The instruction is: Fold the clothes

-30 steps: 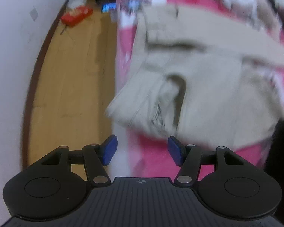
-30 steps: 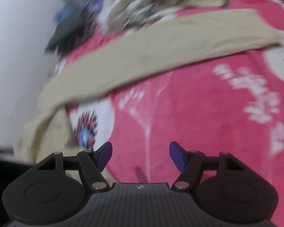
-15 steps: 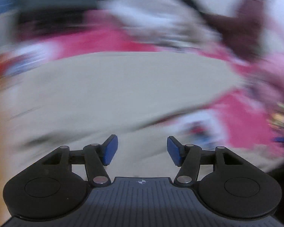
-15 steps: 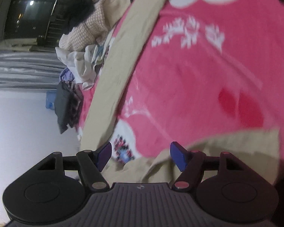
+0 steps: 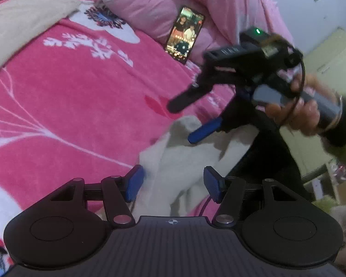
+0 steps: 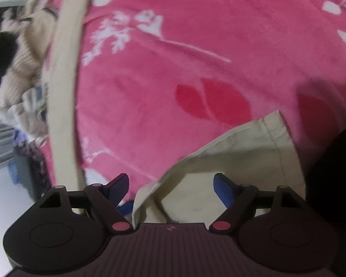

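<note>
While both views look down on one bed, each shows a different end of it.
Left wrist, surface: pink fleece blanket with white flower print fills the left and middle of the frame.
Left wrist, garment: beige cotton trousers lie bunched at lower centre, with another stretch at upper left.
Left wrist, room: a lit smartphone leans on a pale pink quilt at top centre; white wall at upper right.
Left gripper: jaws apart, nothing clamped, trouser cloth between them.
Right gripper: at centre right, held in a hand, jaws apart above the cloth.
Right wrist, surface: the same blanket covers most of the frame.
Right wrist, garment: a hemmed trouser leg at lower centre, a long strip at left.
Right wrist, room: heaped cream and knit clothes at left edge.
Right gripper, own view: jaws spread, empty, over the hem.
</note>
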`<state>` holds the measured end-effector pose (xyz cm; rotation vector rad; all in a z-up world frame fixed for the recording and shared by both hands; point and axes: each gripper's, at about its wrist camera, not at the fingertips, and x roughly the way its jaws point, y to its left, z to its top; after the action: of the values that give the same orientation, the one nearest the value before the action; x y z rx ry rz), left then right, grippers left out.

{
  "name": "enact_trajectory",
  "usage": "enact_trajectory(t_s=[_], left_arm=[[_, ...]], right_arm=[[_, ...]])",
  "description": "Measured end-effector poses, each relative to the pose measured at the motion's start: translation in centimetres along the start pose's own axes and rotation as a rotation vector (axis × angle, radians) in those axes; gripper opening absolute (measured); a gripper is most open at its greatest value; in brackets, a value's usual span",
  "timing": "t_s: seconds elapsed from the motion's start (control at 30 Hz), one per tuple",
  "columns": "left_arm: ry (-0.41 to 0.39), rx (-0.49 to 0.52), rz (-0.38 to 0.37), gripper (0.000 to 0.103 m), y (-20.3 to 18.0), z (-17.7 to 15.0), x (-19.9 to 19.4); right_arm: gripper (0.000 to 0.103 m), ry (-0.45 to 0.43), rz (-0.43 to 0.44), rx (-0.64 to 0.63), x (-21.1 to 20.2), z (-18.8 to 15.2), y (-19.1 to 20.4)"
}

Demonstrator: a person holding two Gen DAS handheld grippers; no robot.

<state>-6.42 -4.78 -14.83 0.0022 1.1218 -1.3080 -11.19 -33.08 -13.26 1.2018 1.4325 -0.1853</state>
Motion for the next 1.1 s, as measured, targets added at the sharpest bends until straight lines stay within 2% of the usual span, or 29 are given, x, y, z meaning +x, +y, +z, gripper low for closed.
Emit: enact_trajectory(t_s=[0.07, 0.13, 0.2, 0.3, 0.4, 0.43, 0.47, 0.5, 0.53, 0.57, 0.63, 0.7, 0.77, 0.87, 0.93, 0.97, 1.03, 1.1], left_arm=[[-0.022, 0.015, 0.075, 0.047, -0.5, -0.4, 0.7], [-0.038, 0.003, 0.128, 0.022, -0.7, -0.7, 1.0], [-0.043, -0.015, 0.142, 0.012, -0.6, -0.6, 1.0], [-0.053, -0.018, 0.109, 0.008, -1.1, -0.7, 0.4], [-0.069, -0.056, -0.016, 0.007, -1.4, -0.1, -0.4], [-0.072, -0.064, -0.053, 0.006, -1.6, -0.2, -0.7], [-0.073, -0.067, -0.073, 0.006, -1.8, -0.2, -0.7], [-0.074, -0.070, -0.092, 0.006, -1.9, -0.3, -0.7], [-0.074, -0.076, -0.111, 0.005, -2.0, -0.3, -0.7], [-0.077, -0.078, -0.123, 0.005, -2.1, -0.4, -0.8], [-0.104, -0.073, -0.129, 0.005, -2.2, -0.1, -1.8], [-0.155, -0.079, -0.134, 0.002, -2.0, 0.5, -3.5], [-0.256, -0.096, -0.129, 0.002, -1.8, 1.5, -6.2], [-0.396, -0.125, -0.142, 0.002, -1.7, 3.2, -9.5], [-0.472, -0.146, -0.165, 0.002, -1.6, 4.1, -10.7], [-0.489, -0.157, -0.182, 0.002, -1.5, 4.4, -10.7], [-0.488, -0.168, -0.189, 0.002, -1.4, 4.8, -9.7], [-0.443, -0.201, -0.189, 0.002, -0.6, 4.8, -7.6]], right_arm=[[0.083, 0.004, -0.031, 0.026, 0.7, 0.6, -0.1], [0.083, 0.002, -0.062, 0.049, 1.4, 1.1, -0.2], [0.083, 0.004, -0.083, 0.069, 2.0, 1.5, -0.3], [0.080, 0.004, -0.111, 0.069, 2.3, 1.7, -0.4], [0.066, -0.012, -0.147, 0.046, 2.3, 1.2, -0.3], [0.054, -0.019, -0.156, 0.038, 2.2, 1.0, -0.3], [0.037, -0.027, -0.162, 0.028, 2.1, 0.7, -0.2], [0.028, -0.035, -0.157, 0.011, 1.8, 0.4, -0.1], [0.014, -0.042, -0.153, -0.006, 1.5, 0.2, 0.1], [0.006, -0.054, -0.145, -0.026, 1.2, -0.1, 0.4], [0.005, -0.110, -0.090, -0.120, 0.0, -0.1, 2.7], [0.005, -0.176, 0.011, -0.261, -1.8, -0.3, 6.7], [0.004, -0.246, 0.121, -0.426, -4.0, -0.8, 11.1], [0.004, -0.372, 0.252, -0.744, -8.3, -2.7, 17.6], [0.004, -0.443, 0.300, -0.878, -10.1, -4.2, 20.0], [0.004, -0.471, 0.302, -0.905, -10.6, -4.4, 20.2], [0.004, -0.490, 0.289, -0.875, -10.6, -3.3, 19.2], [0.004, -0.495, 0.215, -0.795, -9.2, -0.7, 16.2]])
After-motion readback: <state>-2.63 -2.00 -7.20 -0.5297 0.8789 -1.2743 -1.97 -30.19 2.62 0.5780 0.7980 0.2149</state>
